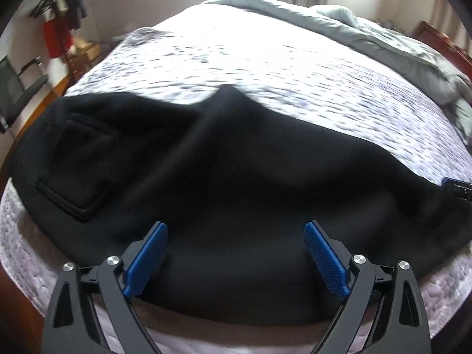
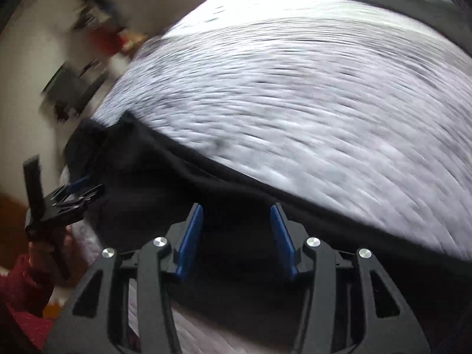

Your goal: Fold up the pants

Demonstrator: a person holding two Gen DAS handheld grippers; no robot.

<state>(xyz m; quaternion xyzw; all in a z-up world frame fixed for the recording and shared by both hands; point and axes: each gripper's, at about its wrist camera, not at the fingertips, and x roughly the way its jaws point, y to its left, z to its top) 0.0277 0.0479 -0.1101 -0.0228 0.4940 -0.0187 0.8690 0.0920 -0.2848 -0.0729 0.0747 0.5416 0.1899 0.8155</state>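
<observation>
Black pants (image 1: 236, 162) lie spread across the near edge of the bed, with a patch pocket (image 1: 76, 165) at the left. My left gripper (image 1: 236, 227) hovers over their near hem, jaws wide open with only flat cloth under the gap. The right wrist view is blurred; there the pants (image 2: 165, 183) run as a dark band. My right gripper (image 2: 237, 206) stands open above them, its blue pads (image 2: 191, 236) apart and pinching nothing. The left gripper (image 2: 67, 197) shows at that view's left, held by a hand in a red sleeve (image 2: 20, 289). The right gripper's tip (image 1: 457, 187) peeks in at the left wrist view's right edge.
The bed (image 1: 265, 59) has a white speckled cover. A grey duvet (image 1: 383, 32) is bunched along its far right side. A dark chair (image 1: 17, 85), a red item (image 1: 54, 38) and wooden floor stand to the left of the bed.
</observation>
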